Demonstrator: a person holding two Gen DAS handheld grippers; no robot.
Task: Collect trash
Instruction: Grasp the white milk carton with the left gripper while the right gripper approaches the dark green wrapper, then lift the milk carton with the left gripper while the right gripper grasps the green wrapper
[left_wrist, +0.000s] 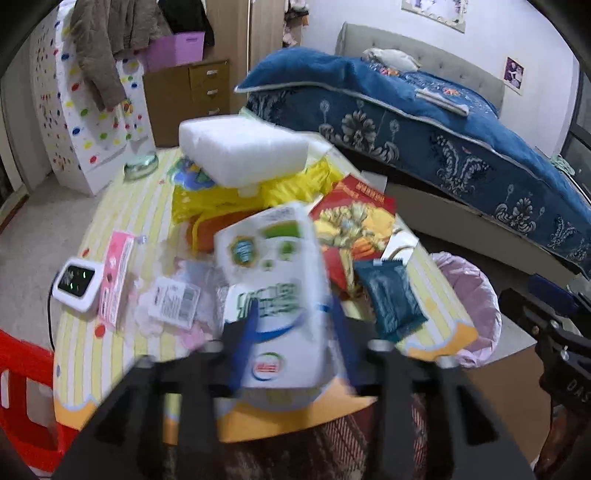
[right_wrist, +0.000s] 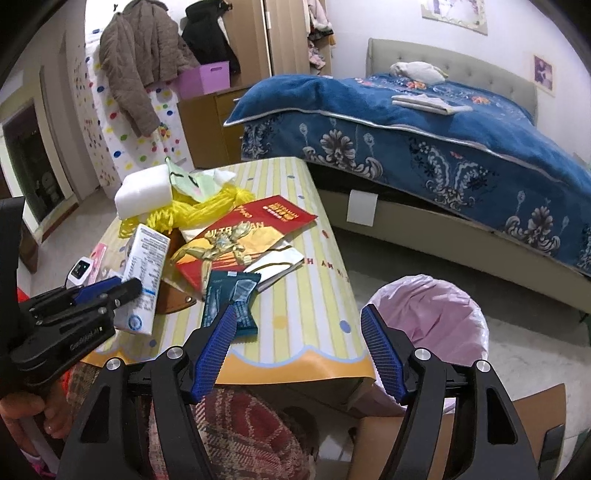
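A white milk carton (left_wrist: 273, 280) with green print stands tilted between the blue fingers of my left gripper (left_wrist: 295, 314), which is shut on it; the view is blurred. From the right wrist view, the same carton (right_wrist: 146, 266) is held by the left gripper (right_wrist: 122, 290) above the table's left side. My right gripper (right_wrist: 298, 314) is open and holds nothing, over the table's near edge. A teal packet (right_wrist: 231, 302) lies just beyond its left finger. A bin lined with a pink bag (right_wrist: 432, 314) stands right of the table.
On the yellow striped table (right_wrist: 295, 206) lie a red picture book (right_wrist: 240, 236), yellow netting (right_wrist: 207, 206), a white foam block (right_wrist: 142, 195), a pink box (left_wrist: 116, 273) and a small white device (left_wrist: 75, 284). A red stool (left_wrist: 22, 391) stands lower left, a blue-covered bed (right_wrist: 443, 147) to the right.
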